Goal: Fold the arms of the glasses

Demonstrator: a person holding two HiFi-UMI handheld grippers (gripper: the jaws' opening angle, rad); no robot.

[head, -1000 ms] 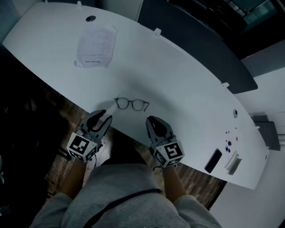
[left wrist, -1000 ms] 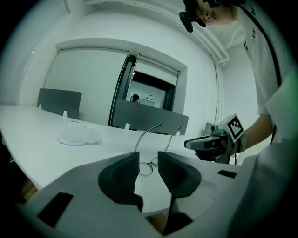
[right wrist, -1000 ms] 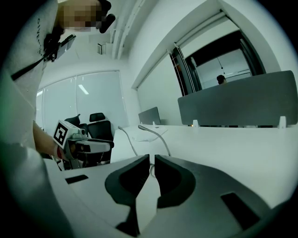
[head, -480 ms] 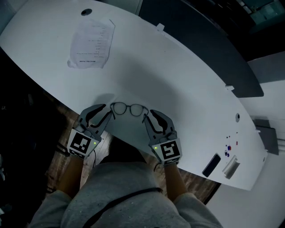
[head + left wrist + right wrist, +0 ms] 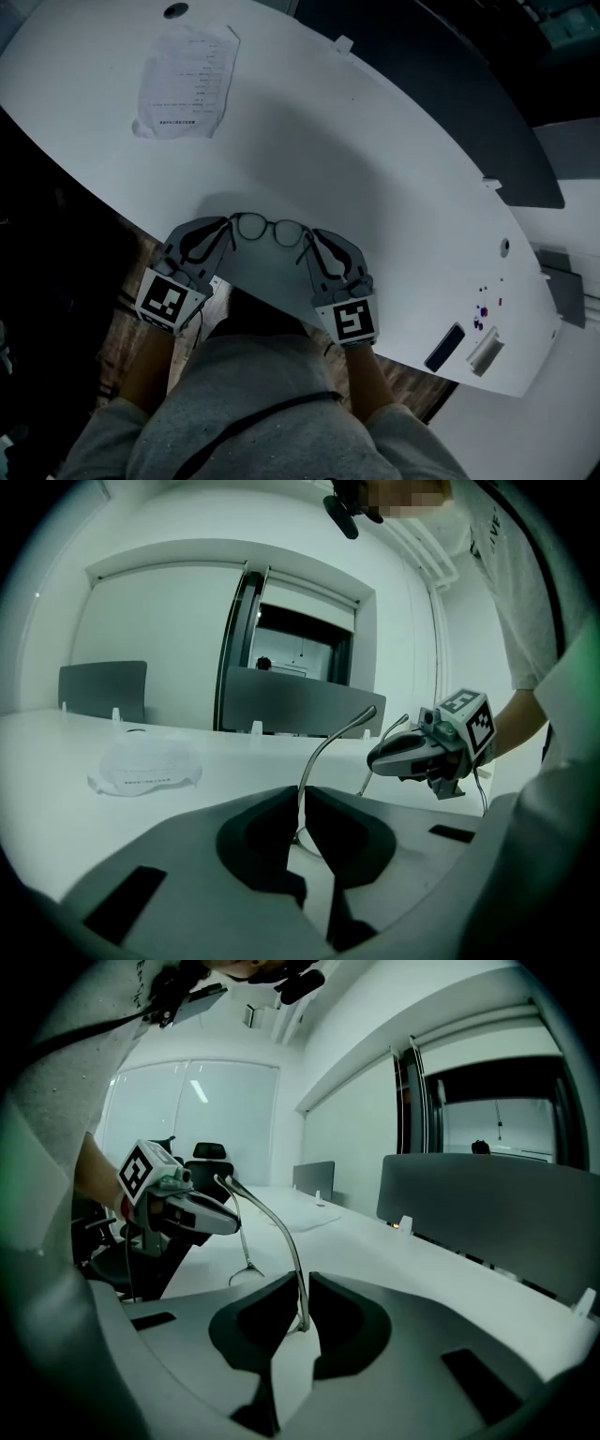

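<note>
Dark thin-framed glasses [image 5: 270, 228] sit at the lower centre of the head view, near the front edge of the white table [image 5: 394, 178], with their long axis running left to right. The left gripper [image 5: 225, 234] and the right gripper [image 5: 307, 246] have just been closing, and each now clamps one arm at its end of the frame. One second ago both grippers were short of the glasses, which stood free.

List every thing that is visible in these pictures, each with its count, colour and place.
table: one, white, curved, under everything.
glasses: one, dark frame, at the near table edge.
paper sheet: one, white, printed, far left on table.
flat slab: one, black, right end of table.
partition: one, dark grey, behind the table.
left gripper: one, grey, jaws have just closed further, pinching one glasses arm.
right gripper: one, grey, jaws have just closed further, pinching the other arm.
shirt: one, grey, bottom of head view.
</note>
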